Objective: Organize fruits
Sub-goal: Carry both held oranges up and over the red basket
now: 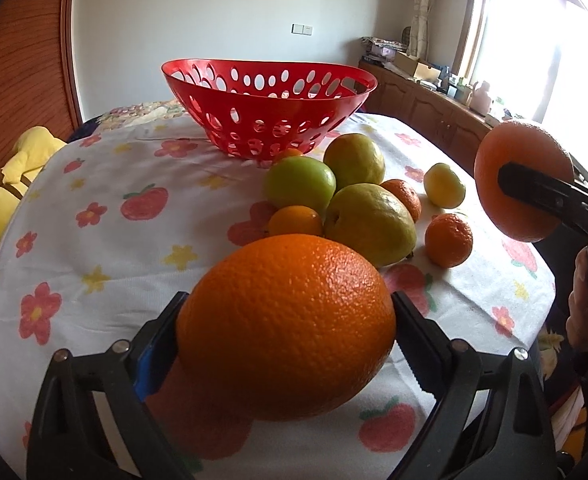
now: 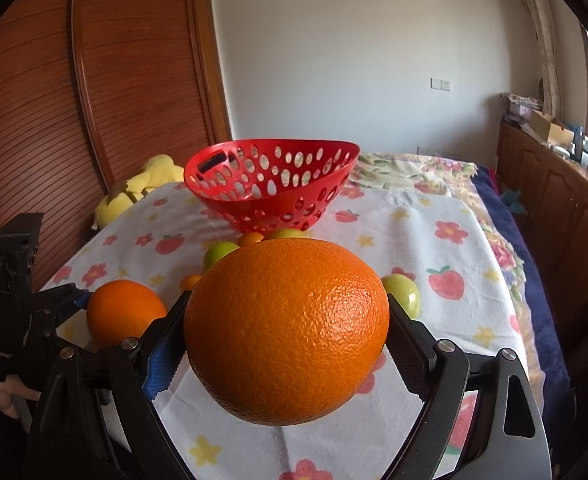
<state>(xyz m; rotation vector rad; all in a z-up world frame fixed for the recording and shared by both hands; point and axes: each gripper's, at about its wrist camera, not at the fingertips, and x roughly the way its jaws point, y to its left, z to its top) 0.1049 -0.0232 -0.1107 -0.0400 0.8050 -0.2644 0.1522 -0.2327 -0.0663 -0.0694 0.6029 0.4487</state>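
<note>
Holding one large orange apiece: left gripper (image 1: 286, 332) clenched on an orange (image 1: 286, 326) across its widest part, right gripper (image 2: 288, 336) clenched the same way on a second orange (image 2: 288, 330), both lifted clear of the flowered cloth (image 1: 106, 240) over the surface. Seen from the left wrist, right-hand orange (image 1: 523, 180) raised well off to the right, one black finger (image 1: 533, 188) laid across its face. Seen from the right wrist, left-hand orange (image 2: 124, 312) lower and to the left, beside the left tool's frame. Red basket (image 1: 270, 108) standing upright at the far side, full of holes, seemingly nothing inside, though the bottom hidden from both views. Just in front of the basket, a loose heap still on the cloth: green apple (image 1: 299, 184), two yellow-green pears (image 1: 369, 222) (image 1: 353, 160), several small tangerines (image 1: 449, 240), one small yellow-green fruit (image 1: 445, 185) a little apart. Judging by look, oranges firm, fairly heavy, round and prone to roll, pebbled skin giving decent grip; best taken at the equator, as now, squeezing only enough to stop slipping. Pears likely softer and easier to bruise, better gripped across the fat lower half; tangerines light, thin-skinned, needing a gentle pinch. Lowering into the basket rather than dropping probably wise, given the steep sloping wall.
</note>
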